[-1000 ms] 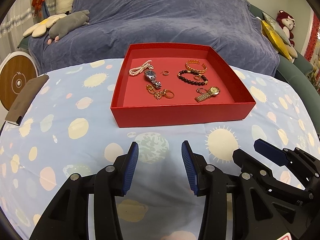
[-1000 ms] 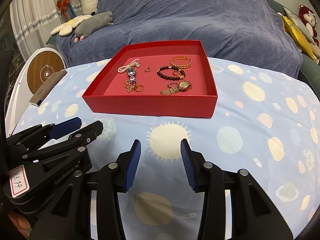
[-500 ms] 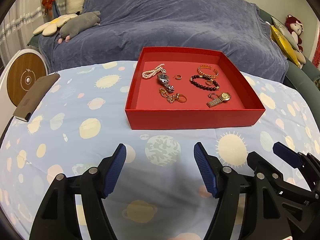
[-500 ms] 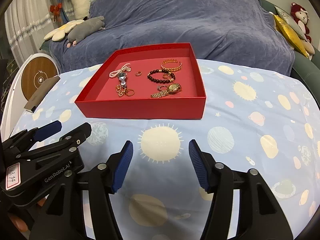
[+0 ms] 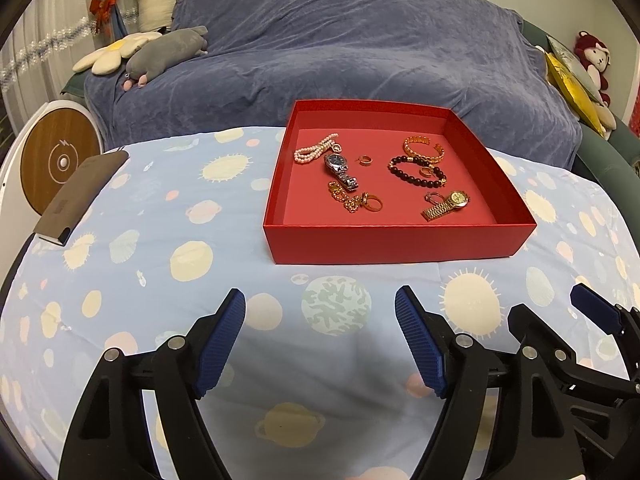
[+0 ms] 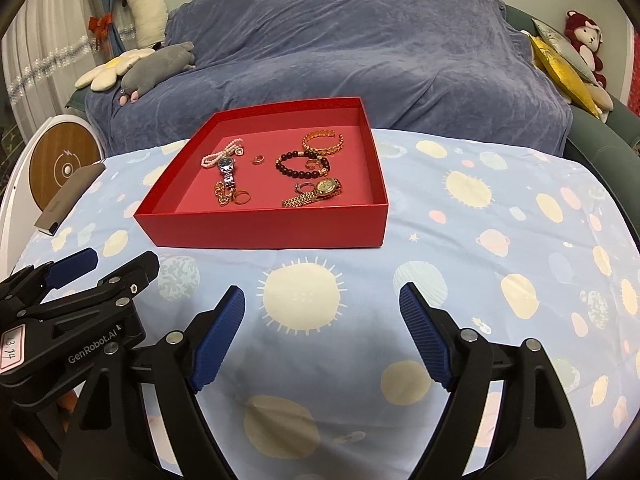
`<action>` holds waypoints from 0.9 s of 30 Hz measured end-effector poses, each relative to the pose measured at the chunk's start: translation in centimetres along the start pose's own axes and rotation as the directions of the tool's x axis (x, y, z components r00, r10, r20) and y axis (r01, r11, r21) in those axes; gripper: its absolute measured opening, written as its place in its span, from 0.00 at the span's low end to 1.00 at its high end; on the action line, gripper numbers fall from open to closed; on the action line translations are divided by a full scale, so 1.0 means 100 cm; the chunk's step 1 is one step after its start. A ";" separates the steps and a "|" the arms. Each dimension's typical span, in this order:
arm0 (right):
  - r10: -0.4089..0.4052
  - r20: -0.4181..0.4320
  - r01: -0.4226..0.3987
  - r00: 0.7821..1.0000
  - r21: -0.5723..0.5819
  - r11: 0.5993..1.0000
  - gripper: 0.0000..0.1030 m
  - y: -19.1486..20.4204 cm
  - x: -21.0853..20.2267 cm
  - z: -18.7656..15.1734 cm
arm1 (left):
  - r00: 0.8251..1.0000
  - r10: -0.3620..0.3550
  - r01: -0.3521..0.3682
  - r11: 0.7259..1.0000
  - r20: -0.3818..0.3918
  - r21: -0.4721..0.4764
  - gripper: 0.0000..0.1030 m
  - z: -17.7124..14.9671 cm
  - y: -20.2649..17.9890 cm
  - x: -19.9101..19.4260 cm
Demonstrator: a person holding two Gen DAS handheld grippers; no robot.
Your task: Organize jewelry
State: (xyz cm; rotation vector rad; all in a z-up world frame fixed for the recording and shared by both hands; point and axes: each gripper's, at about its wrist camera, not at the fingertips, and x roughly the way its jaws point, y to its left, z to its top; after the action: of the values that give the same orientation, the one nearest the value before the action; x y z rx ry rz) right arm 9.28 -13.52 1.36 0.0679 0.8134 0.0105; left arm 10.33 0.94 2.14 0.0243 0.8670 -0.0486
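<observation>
A red open box [image 5: 396,240] [image 6: 264,232] stands on the planet-print tablecloth and holds loose jewelry: a pearl bracelet [image 5: 316,150], a silver watch [image 5: 340,170], a gold chain with a ring [image 5: 356,200], a dark bead bracelet [image 5: 416,172], a gold bangle [image 5: 424,146] and a gold watch [image 5: 446,204] [image 6: 316,194]. My left gripper [image 5: 320,308] is open and empty, in front of the box. My right gripper [image 6: 322,300] is open and empty, beside the left one, near the table's front.
A grey flat case [image 5: 82,196] lies at the table's left edge. A sofa under a blue cover [image 5: 340,48] stands behind the table with plush toys [image 5: 160,50]. A round white-and-wood device [image 5: 60,160] stands at the left.
Both grippers have opened wide, from nearly closed a second ago. Both have pulled back slightly and shifted; the box sits further right in the left view.
</observation>
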 end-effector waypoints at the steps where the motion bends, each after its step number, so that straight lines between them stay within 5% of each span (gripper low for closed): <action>1: -0.003 0.000 0.003 1.000 0.000 1.000 0.75 0.000 0.000 0.000 | 1.000 0.000 0.000 1.000 -0.001 -0.001 0.72 0.000 0.000 0.000; 27: -0.032 0.001 0.032 0.999 0.012 0.999 0.84 -0.004 -0.002 -0.001 | 1.000 0.010 -0.010 1.000 0.002 -0.003 0.72 0.000 -0.001 -0.002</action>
State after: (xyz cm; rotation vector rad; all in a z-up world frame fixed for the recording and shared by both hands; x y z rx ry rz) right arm 9.12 -13.93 1.40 0.0659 0.8130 -0.0248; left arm 10.13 0.87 2.30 0.0262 0.8653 -0.0378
